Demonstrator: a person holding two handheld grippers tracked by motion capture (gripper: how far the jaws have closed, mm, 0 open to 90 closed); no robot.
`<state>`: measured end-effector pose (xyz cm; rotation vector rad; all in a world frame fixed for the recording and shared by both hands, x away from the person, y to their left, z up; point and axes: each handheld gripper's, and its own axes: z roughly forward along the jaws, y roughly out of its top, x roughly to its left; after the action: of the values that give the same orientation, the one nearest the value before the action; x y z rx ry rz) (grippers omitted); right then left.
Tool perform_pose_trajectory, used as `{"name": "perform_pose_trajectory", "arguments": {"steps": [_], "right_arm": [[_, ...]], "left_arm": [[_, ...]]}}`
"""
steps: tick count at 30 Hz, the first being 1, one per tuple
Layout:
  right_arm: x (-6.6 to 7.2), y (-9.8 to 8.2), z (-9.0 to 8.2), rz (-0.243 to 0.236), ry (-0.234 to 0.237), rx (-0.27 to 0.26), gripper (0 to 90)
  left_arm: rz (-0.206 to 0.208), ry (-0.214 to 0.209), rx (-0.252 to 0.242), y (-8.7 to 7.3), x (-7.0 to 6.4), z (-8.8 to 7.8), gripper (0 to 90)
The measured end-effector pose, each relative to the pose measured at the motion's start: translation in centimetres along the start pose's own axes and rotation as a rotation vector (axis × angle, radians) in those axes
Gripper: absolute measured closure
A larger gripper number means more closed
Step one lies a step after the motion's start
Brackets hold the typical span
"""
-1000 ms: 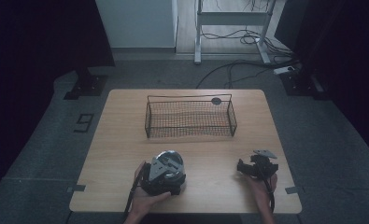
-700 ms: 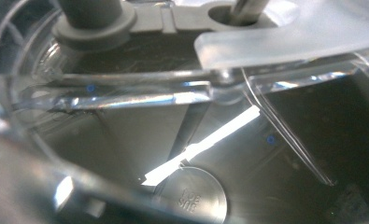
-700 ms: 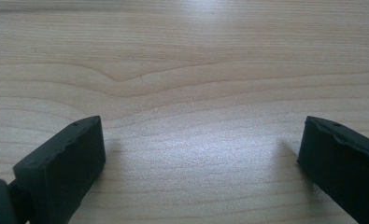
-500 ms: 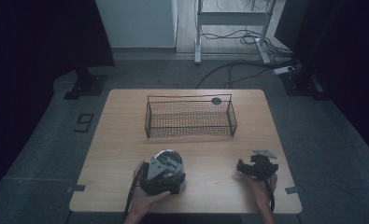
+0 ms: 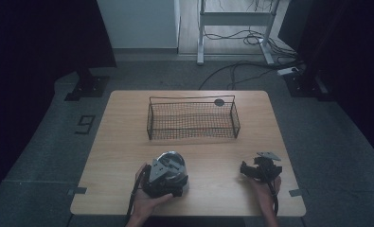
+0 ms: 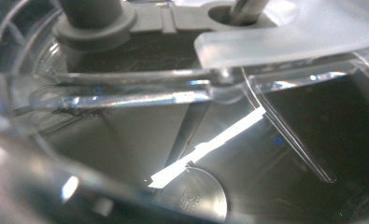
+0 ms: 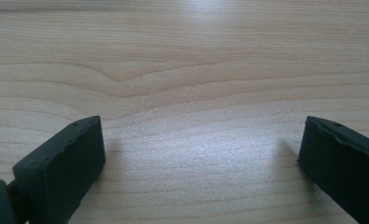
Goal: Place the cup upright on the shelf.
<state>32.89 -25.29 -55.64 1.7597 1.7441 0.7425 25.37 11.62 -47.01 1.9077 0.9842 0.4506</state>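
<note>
Held thing: one clear round plastic container [image 5: 171, 163] with a grey inner fitting sits at my left gripper [image 5: 163, 182], on the near left part of the table, well short of the basket.
Close look: in the left gripper view the clear plastic wall [image 6: 126, 93] and the grey hub [image 6: 93, 18] crowd right up against the camera; I cannot tell from this how my left jaws stand.
Change: over the last second nothing has moved; container, both grippers and basket lie just as they did. I judge the work has not started to travel yet, with the carry toward the basket still to come.
Right gripper [image 5: 260, 169]: resting low at the near right, jaws spread wide over bare wood [image 7: 196, 93], nothing between them.
Basket: one black wire-mesh rectangular basket [image 5: 192, 119] at the far middle of the table, a small dark round disc [image 5: 219, 102] by its far right corner.
Table: one light wooden table [image 5: 123, 142].
Count: one container, one basket, one disc, two grippers.
</note>
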Motion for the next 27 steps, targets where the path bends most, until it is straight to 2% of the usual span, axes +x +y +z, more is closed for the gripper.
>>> {"name": "perform_pose_trajectory", "arguments": {"steps": [11,27], "right_arm": [[0.00,0.00,0.00,0.000,0.000,0.000,0.3],[0.00,0.00,0.00,0.000,0.000,0.000,0.2]], "left_arm": [[0.003,-0.003,-0.003,0.23,-0.23,0.02,4.1],[-0.016,-0.009,0.001,-0.03,-0.16,0.09,4.1]]}}
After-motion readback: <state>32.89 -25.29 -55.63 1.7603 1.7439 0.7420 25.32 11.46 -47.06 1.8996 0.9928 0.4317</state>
